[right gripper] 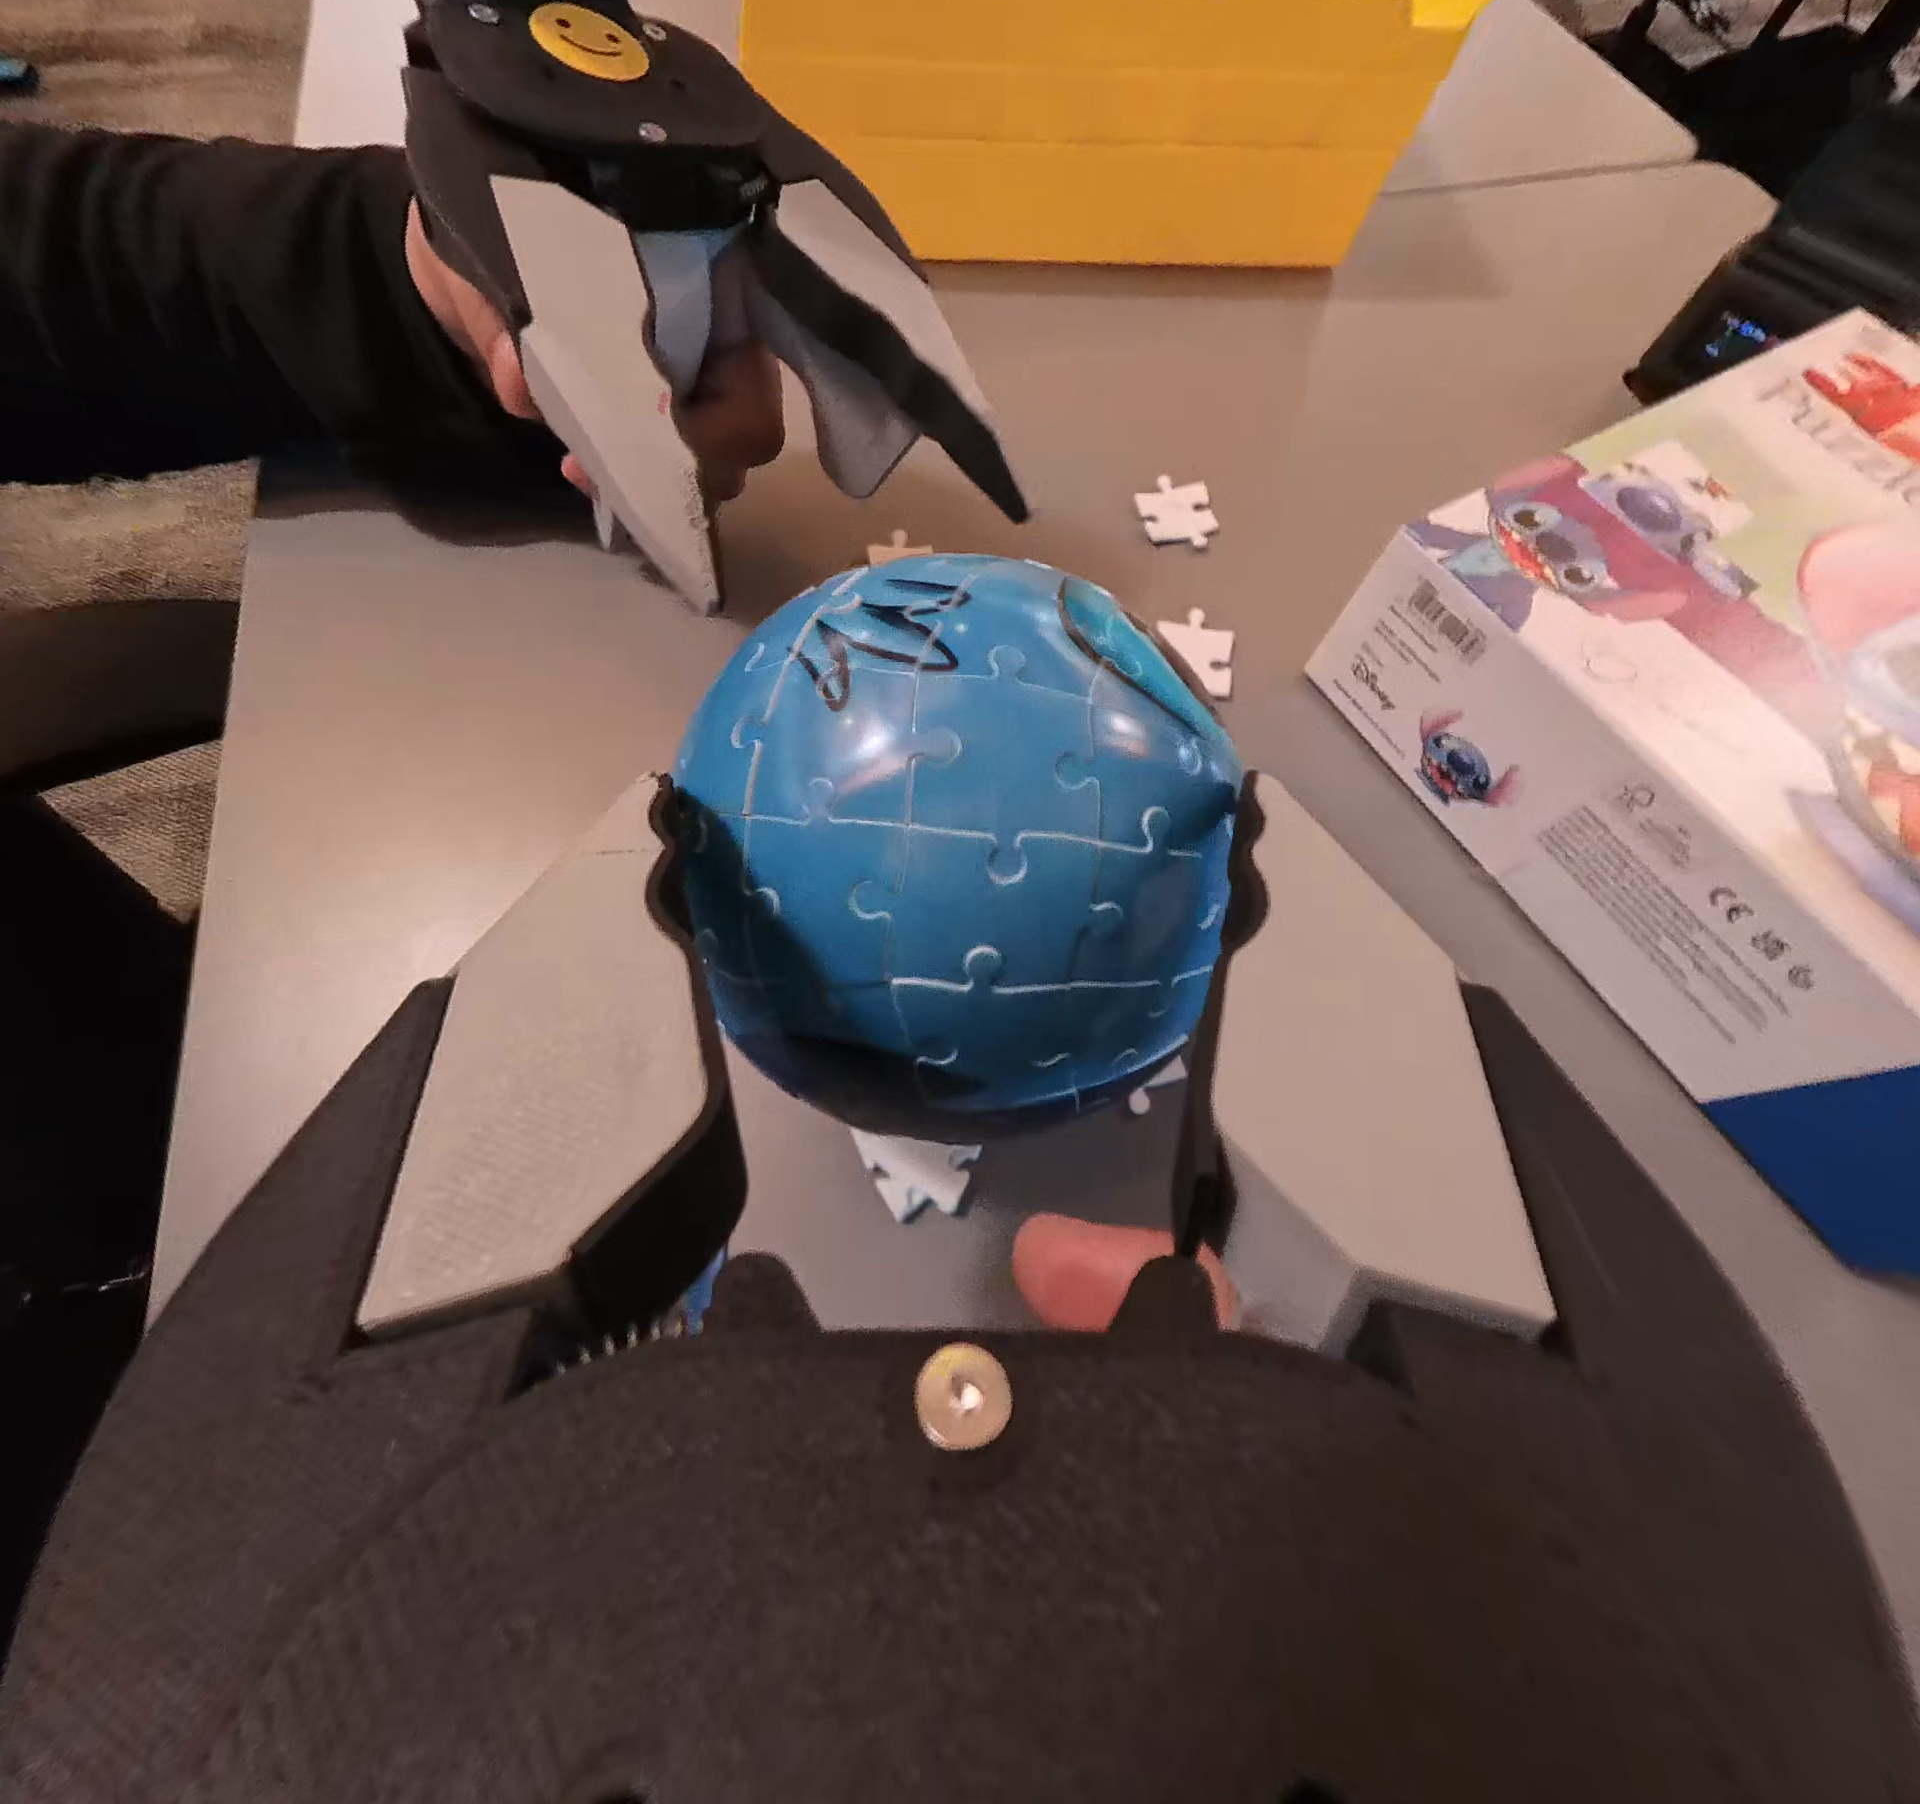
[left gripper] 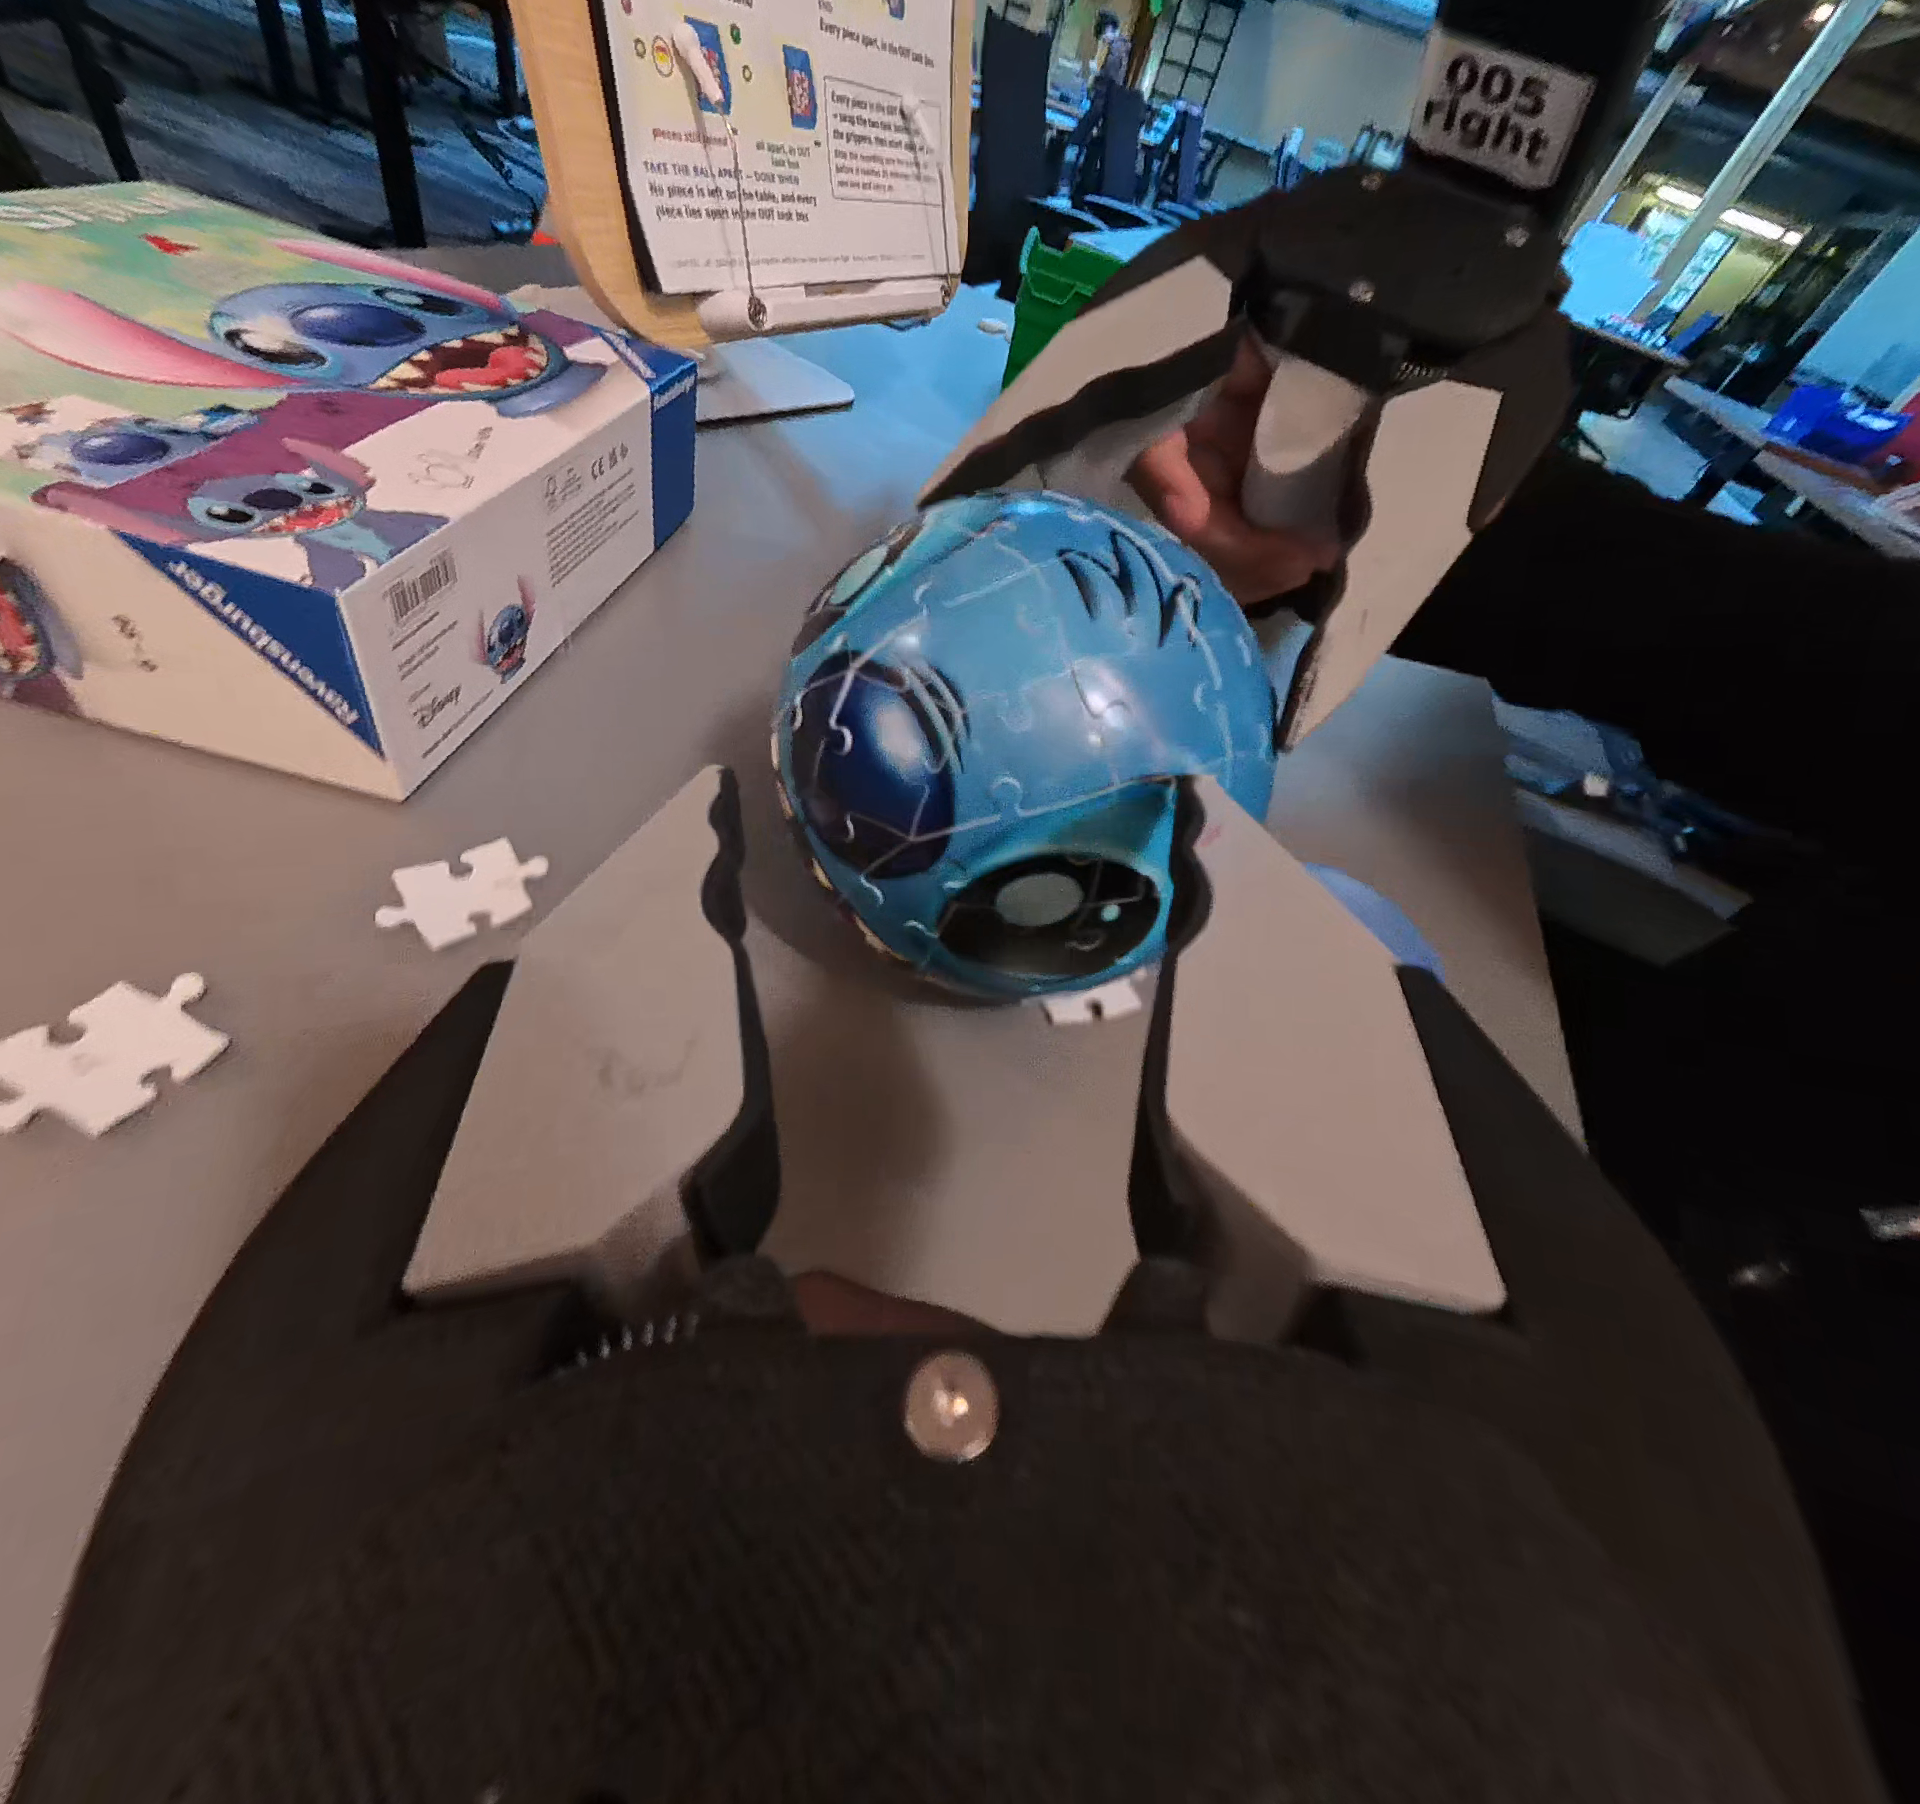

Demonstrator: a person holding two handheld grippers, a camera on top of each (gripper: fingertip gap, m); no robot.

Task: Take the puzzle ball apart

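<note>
Facing the glossy blue puzzle ball (left gripper: 1023, 746) on the grey table (left gripper: 260, 923), the left gripper (left gripper: 951, 798) stood released beside it, white loose pieces (left gripper: 462, 892) nearby. Right wrist view: the right gripper (right gripper: 956, 798) clasped the ball (yellow bin (right gripper: 1091, 92) beyond).

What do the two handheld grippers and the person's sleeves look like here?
Both the left gripper and right gripper are black, with tapering grey-faced fingers and wavy black pads. The left carries a round yellow smiley sticker; each handle bears a label. The sleeve is black.
</note>
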